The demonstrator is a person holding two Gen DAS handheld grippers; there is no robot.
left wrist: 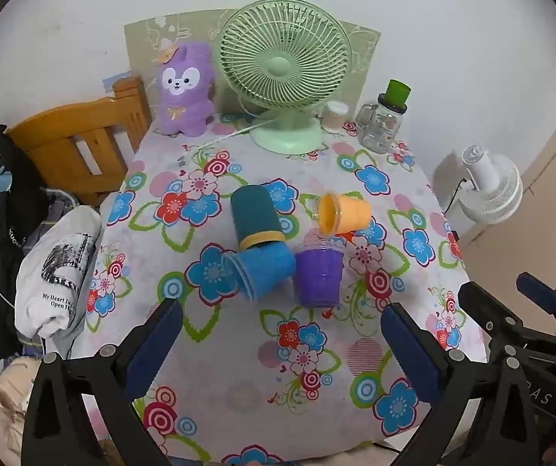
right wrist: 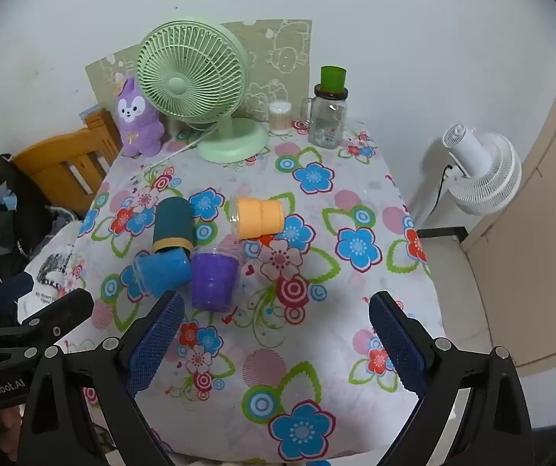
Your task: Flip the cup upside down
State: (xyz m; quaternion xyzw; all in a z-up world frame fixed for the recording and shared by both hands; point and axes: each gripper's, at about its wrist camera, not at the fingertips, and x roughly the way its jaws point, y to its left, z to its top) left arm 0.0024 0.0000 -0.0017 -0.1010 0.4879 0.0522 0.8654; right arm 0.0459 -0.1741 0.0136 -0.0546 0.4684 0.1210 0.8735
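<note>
Several cups lie clustered mid-table on a floral cloth. A purple cup [left wrist: 318, 277] [right wrist: 214, 281] stands upright. A blue cup [left wrist: 264, 270] [right wrist: 163, 270] lies on its side, mouth to the left. A dark teal cup [left wrist: 254, 217] [right wrist: 173, 227] with a yellow band lies on its side. An orange cup [left wrist: 344, 213] [right wrist: 258, 218] lies on its side, mouth to the left. My left gripper [left wrist: 282, 345] is open and empty, in front of the cups. My right gripper [right wrist: 276, 343] is open and empty, in front and right of the purple cup.
A green desk fan [left wrist: 284, 73] [right wrist: 196, 85], a purple plush toy [left wrist: 185, 93], a small jar [right wrist: 280, 116] and a glass mug with a green cup on top [left wrist: 384, 122] [right wrist: 328, 116] stand at the table's back. A wooden chair [left wrist: 76, 136] and clothes are at the left, a white fan [right wrist: 480, 167] at the right.
</note>
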